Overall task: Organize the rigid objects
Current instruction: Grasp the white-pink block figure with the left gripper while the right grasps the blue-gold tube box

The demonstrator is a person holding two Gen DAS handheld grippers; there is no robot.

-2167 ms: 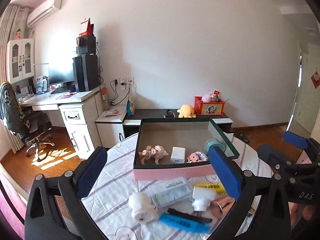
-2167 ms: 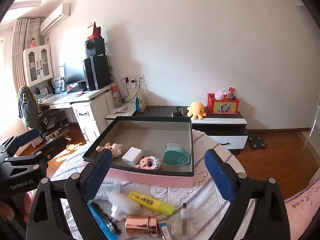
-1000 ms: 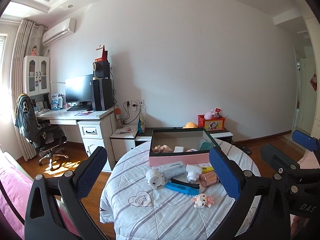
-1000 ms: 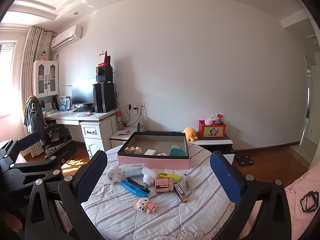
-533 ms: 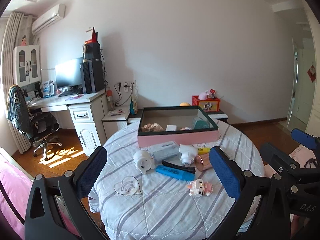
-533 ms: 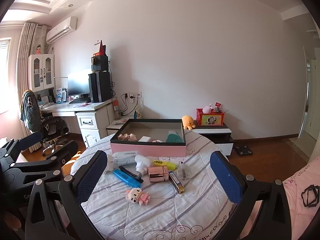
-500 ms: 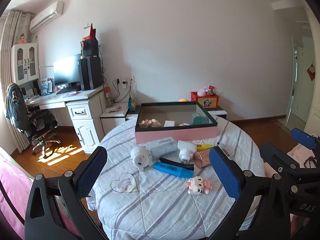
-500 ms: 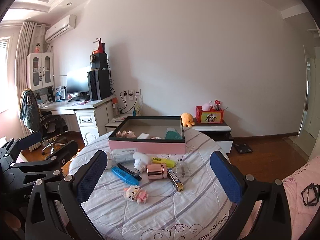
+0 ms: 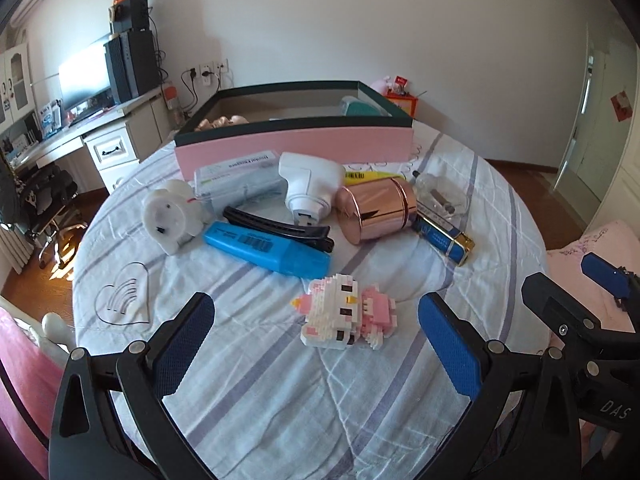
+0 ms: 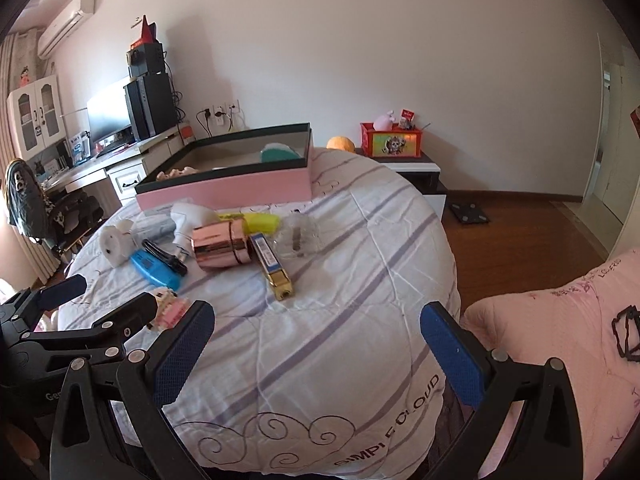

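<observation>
A pink and white brick cat figure (image 9: 346, 314) lies on the round table, just ahead of my open, empty left gripper (image 9: 316, 340); it is partly hidden behind the left gripper in the right wrist view (image 10: 170, 304). Beyond it lie a blue marker (image 9: 266, 246), black clip (image 9: 280, 228), white gadget (image 9: 306, 186), rose-gold cylinder (image 9: 374, 212), blue-gold box (image 9: 442, 236) and white toy (image 9: 172, 216). The pink box (image 9: 296, 146) stands at the back. My right gripper (image 10: 316, 340) is open and empty over the table's near right part.
A pink bed (image 10: 560, 320) lies to the right. A desk with a monitor (image 9: 80, 76) and an office chair (image 9: 36, 196) stand at the left. A low cabinet with a red box (image 10: 390, 140) stands behind the table. The striped cloth (image 9: 280, 392) in front of the grippers is bare.
Both grippers have moved down and forward toward the table. The brick cat figure now lies close between the left gripper's fingers. Both stay open.
</observation>
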